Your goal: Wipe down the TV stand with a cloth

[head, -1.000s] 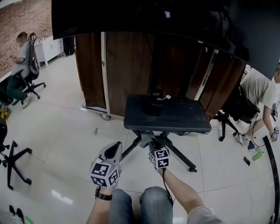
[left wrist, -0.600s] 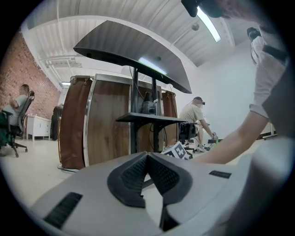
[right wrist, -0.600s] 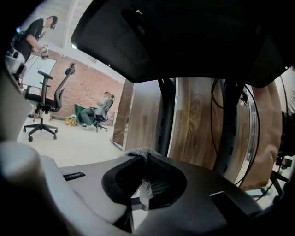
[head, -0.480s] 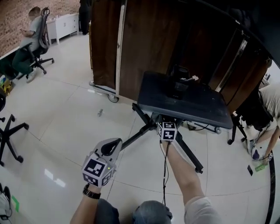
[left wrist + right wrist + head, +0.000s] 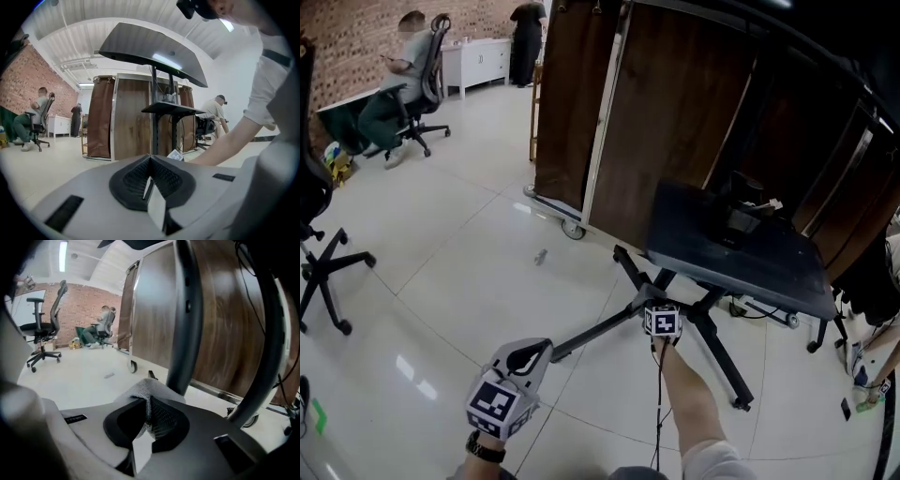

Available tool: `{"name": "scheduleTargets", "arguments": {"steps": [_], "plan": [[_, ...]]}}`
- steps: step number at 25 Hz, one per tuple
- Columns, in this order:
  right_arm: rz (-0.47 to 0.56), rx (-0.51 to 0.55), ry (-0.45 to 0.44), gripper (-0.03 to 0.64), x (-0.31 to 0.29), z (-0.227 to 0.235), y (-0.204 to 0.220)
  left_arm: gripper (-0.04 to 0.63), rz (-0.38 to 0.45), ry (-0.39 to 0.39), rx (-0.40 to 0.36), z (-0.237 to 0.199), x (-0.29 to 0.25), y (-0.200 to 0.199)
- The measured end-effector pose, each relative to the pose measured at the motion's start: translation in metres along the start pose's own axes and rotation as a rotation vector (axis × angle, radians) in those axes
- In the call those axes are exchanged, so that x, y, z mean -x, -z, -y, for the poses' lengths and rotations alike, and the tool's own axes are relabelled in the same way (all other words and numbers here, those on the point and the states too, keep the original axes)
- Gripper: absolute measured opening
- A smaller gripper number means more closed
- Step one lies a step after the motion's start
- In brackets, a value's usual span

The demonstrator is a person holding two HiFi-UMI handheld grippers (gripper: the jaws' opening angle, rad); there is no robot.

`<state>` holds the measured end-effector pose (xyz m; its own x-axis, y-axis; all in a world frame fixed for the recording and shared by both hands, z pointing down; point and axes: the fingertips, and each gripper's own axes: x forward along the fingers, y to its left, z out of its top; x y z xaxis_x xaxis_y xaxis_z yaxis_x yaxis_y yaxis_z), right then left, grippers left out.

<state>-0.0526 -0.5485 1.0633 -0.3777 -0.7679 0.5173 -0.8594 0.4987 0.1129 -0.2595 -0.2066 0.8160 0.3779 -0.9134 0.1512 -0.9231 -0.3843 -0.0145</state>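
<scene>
The TV stand's dark shelf [image 5: 773, 265] stands at right of the head view, on black splayed legs [image 5: 591, 336]. Low at the leg junction, my right gripper [image 5: 662, 317] is shut on a grey cloth [image 5: 151, 389]. In the right gripper view the cloth bunches against the base of the stand's black post [image 5: 185, 319]. My left gripper [image 5: 525, 361] hangs low at left, beside the end of a front leg, jaws shut with nothing between them. The left gripper view shows the stand [image 5: 166, 108] ahead and the right forearm [image 5: 220, 147] reaching towards it.
A wheeled brown wooden partition [image 5: 623, 122] stands behind the stand. An office chair base [image 5: 323, 272] is at far left; a seated person [image 5: 403, 70] is far back. A small object [image 5: 541, 256] lies on the white tiles. Cables [image 5: 755, 309] run under the shelf.
The head view has swung left and pulled back. My right gripper with the cloth has stayed low at the stand's leg junction. The left gripper has dropped lower and to the left.
</scene>
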Motion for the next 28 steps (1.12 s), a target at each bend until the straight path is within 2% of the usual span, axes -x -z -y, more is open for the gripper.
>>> {"name": "scheduleTargets", "arguments": {"steps": [3, 6, 12, 17, 20, 21, 23, 26, 28], "plan": [[-0.024, 0.054, -0.087, 0.003, -0.006, -0.046, 0.021, 0.023, 0.012, -0.016, 0.043, -0.007, 0.000, 0.003], [-0.004, 0.094, -0.177, 0.004, -0.002, -0.098, 0.023, 0.023, 0.006, -0.009, 0.048, -0.012, -0.007, 0.013], [0.003, 0.209, -0.424, 0.003, 0.029, -0.230, 0.055, 0.023, 0.019, -0.076, 0.097, -0.042, -0.003, 0.023], [0.002, 0.187, -0.642, 0.004, 0.071, -0.329, 0.090, 0.023, 0.030, -0.107, 0.068, -0.049, -0.005, 0.020], [0.077, 0.115, -0.752, 0.005, 0.111, -0.361, 0.083, 0.023, 0.009, -0.086, 0.056, -0.040, -0.014, 0.029], [0.132, 0.076, -0.744, 0.003, 0.125, -0.353, 0.070, 0.023, 0.003, -0.074, 0.059, -0.036, -0.017, 0.031], [0.268, -0.005, -0.633, 0.005, 0.148, -0.298, 0.035, 0.023, 0.007, -0.054, 0.070, -0.026, -0.026, 0.032], [0.443, -0.051, -0.291, 0.004, 0.176, -0.147, -0.011, 0.023, 0.019, -0.006, 0.054, -0.004, -0.056, 0.027], [0.492, -0.050, -0.053, 0.004, 0.192, -0.039, -0.027, 0.023, 0.015, 0.044, 0.020, 0.019, -0.083, 0.026]]}}
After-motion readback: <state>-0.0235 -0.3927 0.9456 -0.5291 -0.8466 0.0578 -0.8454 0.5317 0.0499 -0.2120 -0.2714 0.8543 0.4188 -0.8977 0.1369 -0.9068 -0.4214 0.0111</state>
